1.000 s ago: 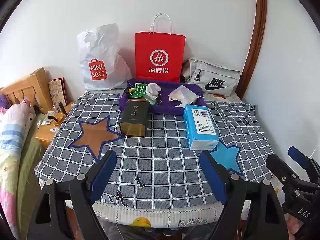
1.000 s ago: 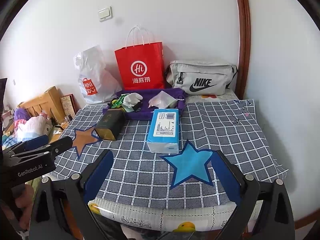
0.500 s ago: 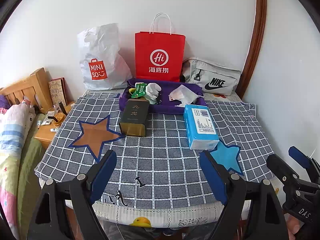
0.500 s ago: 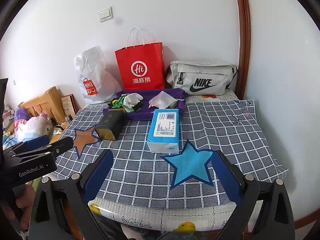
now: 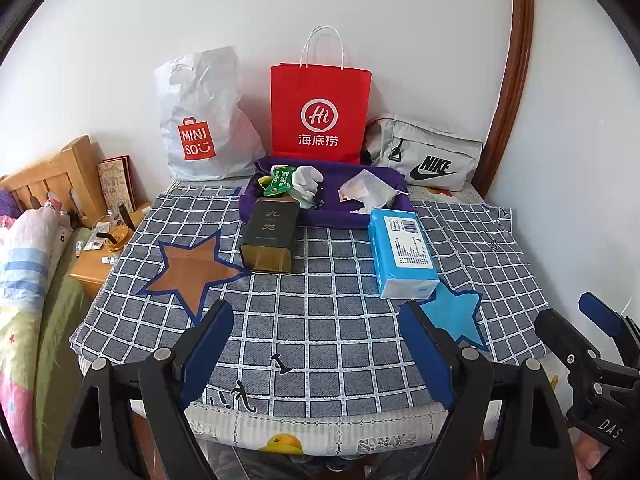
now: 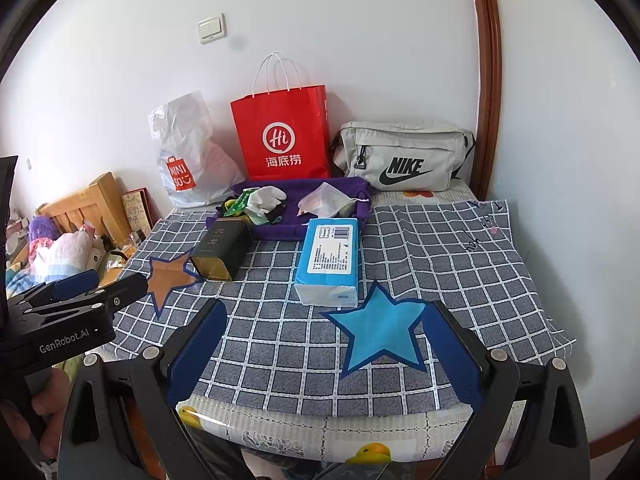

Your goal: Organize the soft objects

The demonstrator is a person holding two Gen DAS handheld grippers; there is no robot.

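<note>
A blue tissue pack point(image 5: 401, 252) point(image 6: 330, 261) lies on the checked cloth, just behind a blue star patch point(image 5: 456, 314) point(image 6: 380, 326). A dark tea tin point(image 5: 271, 240) point(image 6: 221, 248) lies on its side beside a brown star patch point(image 5: 191, 272) point(image 6: 167, 277). Behind them a purple tray point(image 5: 384, 218) point(image 6: 280, 230) holds a white glove point(image 5: 306, 178), a green packet point(image 5: 280, 184) and a clear pouch point(image 5: 366, 192). My left gripper point(image 5: 316, 320) and right gripper point(image 6: 324, 322) both hover open over the table's near edge, holding nothing.
A white Miniso bag point(image 5: 200, 120), a red paper bag point(image 5: 320, 112) and a grey Nike pouch point(image 5: 428, 156) stand along the back wall. A bed point(image 5: 24, 248) and a wooden nightstand point(image 5: 94, 268) sit to the left. A brown door frame point(image 5: 516, 60) rises at right.
</note>
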